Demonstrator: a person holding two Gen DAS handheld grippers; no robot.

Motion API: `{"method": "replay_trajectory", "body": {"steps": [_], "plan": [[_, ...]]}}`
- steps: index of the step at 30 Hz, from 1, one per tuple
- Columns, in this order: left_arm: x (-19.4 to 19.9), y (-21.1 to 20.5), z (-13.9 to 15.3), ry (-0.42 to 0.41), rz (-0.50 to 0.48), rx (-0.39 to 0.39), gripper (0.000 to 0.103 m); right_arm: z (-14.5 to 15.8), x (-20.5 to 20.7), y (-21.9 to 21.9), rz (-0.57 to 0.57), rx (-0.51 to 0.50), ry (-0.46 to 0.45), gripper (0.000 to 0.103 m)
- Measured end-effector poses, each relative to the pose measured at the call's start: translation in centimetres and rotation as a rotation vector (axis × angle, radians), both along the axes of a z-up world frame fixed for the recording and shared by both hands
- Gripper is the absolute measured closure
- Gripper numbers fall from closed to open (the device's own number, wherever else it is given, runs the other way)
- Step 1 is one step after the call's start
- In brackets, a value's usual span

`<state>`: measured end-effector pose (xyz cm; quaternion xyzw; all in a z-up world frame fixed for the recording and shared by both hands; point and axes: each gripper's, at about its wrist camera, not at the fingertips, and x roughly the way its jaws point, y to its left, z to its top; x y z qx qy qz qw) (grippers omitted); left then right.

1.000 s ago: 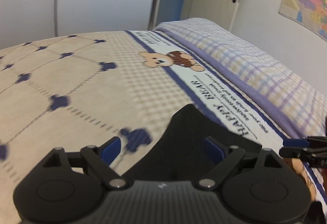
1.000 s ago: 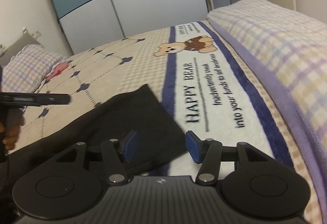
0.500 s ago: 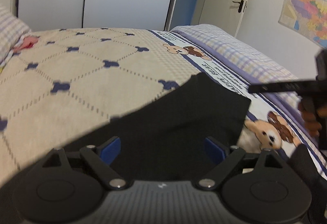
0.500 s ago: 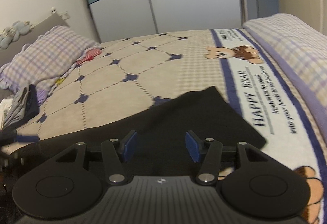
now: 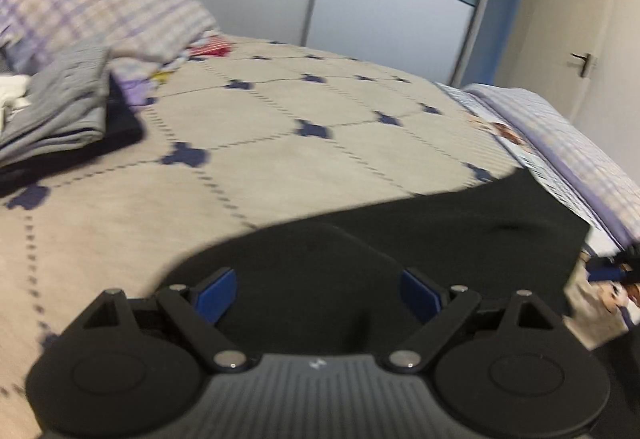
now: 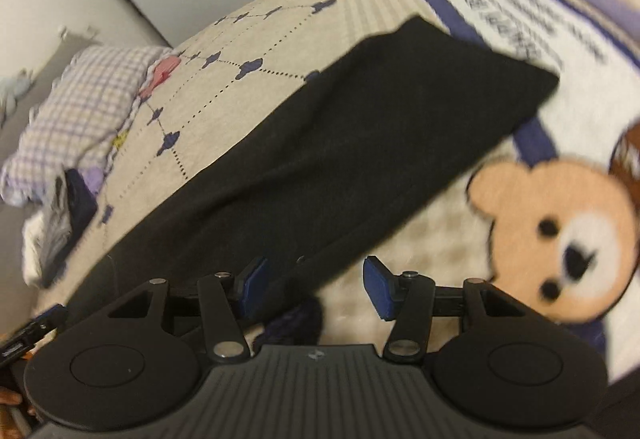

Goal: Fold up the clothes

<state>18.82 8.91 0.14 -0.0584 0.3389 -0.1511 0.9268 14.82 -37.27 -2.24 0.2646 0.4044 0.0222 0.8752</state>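
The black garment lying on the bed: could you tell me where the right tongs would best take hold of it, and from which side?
Probably the near long edge of the black garment, where it runs just ahead of the open right tongs. The cloth lies flat on the bedspread, so come in low from the near side, one pad sliding under the edge. The far right corner is an alternative.

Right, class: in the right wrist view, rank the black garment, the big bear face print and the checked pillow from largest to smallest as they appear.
1. black garment, covering the most picture.
2. bear face print.
3. checked pillow.
Bear and pillow look close in size; the bear lies nearer the camera, so that order is unsure.
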Motion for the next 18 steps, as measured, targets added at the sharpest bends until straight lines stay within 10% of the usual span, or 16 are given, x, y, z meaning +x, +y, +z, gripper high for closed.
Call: {"method": "replay_trajectory", "body": {"steps": [7,18], "plan": [[8.3,2.4,-1.3,0.109,-0.118,-0.101,0.014,-3.1,0.2,2.1,-0.033,0.102,-0.007,0.048],[17.2,-4.7,-4.7,0.288,-0.356,-0.155,0.020,-4.8,-0.1,4.0,0.024,0.263,-0.109,0.052]]}}
